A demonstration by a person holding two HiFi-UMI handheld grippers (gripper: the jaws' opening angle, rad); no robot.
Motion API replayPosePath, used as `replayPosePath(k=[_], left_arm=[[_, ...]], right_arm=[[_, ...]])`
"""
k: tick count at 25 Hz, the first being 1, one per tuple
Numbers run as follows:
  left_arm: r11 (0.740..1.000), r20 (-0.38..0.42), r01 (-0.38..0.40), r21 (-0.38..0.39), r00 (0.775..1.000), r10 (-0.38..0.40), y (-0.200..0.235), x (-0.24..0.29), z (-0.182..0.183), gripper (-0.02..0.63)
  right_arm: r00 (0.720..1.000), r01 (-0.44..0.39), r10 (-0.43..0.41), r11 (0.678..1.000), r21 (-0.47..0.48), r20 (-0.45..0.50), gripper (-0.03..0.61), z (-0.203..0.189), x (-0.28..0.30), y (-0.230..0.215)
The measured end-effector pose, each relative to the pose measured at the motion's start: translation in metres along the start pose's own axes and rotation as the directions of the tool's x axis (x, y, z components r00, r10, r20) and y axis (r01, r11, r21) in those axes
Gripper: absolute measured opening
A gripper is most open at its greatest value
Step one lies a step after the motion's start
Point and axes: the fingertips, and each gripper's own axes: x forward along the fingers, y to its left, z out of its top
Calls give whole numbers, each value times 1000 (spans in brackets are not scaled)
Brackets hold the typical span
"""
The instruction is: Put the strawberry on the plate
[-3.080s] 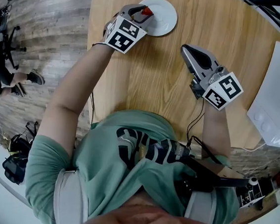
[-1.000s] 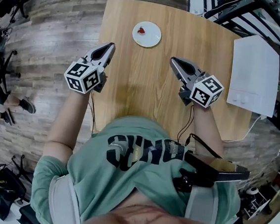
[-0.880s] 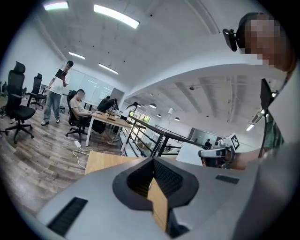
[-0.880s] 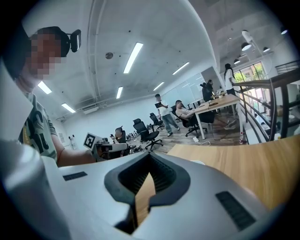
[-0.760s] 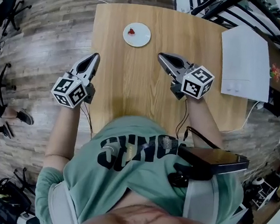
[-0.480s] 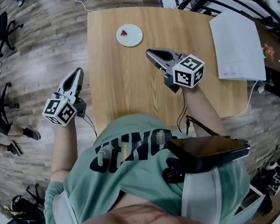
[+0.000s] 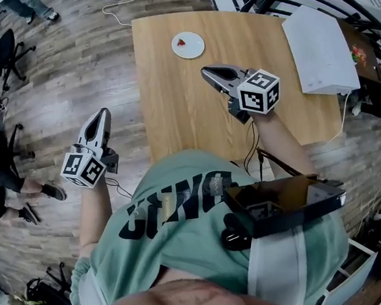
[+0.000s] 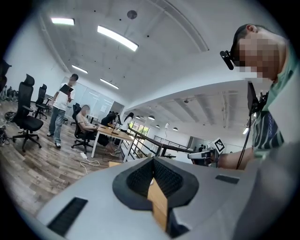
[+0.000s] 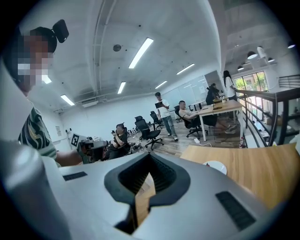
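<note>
Strawberry (image 7: 181,43) is sitting on the small white plate (image 7: 195,48), red against white, near the far left corner of the wooden table (image 7: 201,116). It lies out ahead of the right gripper (image 7: 206,71), just beyond its fingertips and a touch to the left in the head view, with bare wood between them. Nothing is touching the fruit. The right gripper hangs above the tabletop, nose aimed toward the plate, and its own view shows the black ribbed fingers (image 9: 135,180) clenched together with nothing caught between them.

Over on the other side, the left gripper (image 7: 102,114) is off the table altogether, held out over the wood-plank floor (image 7: 64,67) beside the person's left hip. The plate and strawberry are well apart from its tips, forward and across to the right. Its fingers (image 8: 138,180) are pressed together too, and empty.

Off past the right gripper's far side, a flat white panel (image 7: 319,50) rests on the table's right end, well clear of both sets of fingers. A white cable (image 7: 122,0) trails on the floor beyond the table.
</note>
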Motion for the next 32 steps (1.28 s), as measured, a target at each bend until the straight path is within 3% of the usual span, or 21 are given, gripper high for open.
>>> replayPosePath(k=[8, 15, 20, 25, 29, 32], left_arm=[[997, -12, 47, 55, 999, -46, 0, -68, 0, 5], [987, -11, 113, 114, 994, -113, -56, -66, 6, 5], [985, -1, 122, 120, 992, -123, -128, -51, -7, 5], [985, -5, 148, 86, 989, -148, -223, -1, -34, 5], [975, -56, 219, 48, 975, -216, -309, 48, -67, 5], [965, -103, 259, 36, 962, -255, -347, 76, -91, 5]], right_arm=[[1000, -4, 4, 1000, -5, 25, 6, 0, 13, 57], [997, -3, 5, 999, -32, 78, 6, 11, -29, 60], [996, -10, 17, 998, -66, 93, 6, -5, -101, 49], [995, -10, 17, 997, -70, 100, 6, -38, -198, 20], [994, -18, 22, 999, -42, 105, 6, -75, -275, 1], [992, -22, 23, 1000, -15, 125, 6, -94, -312, -13]])
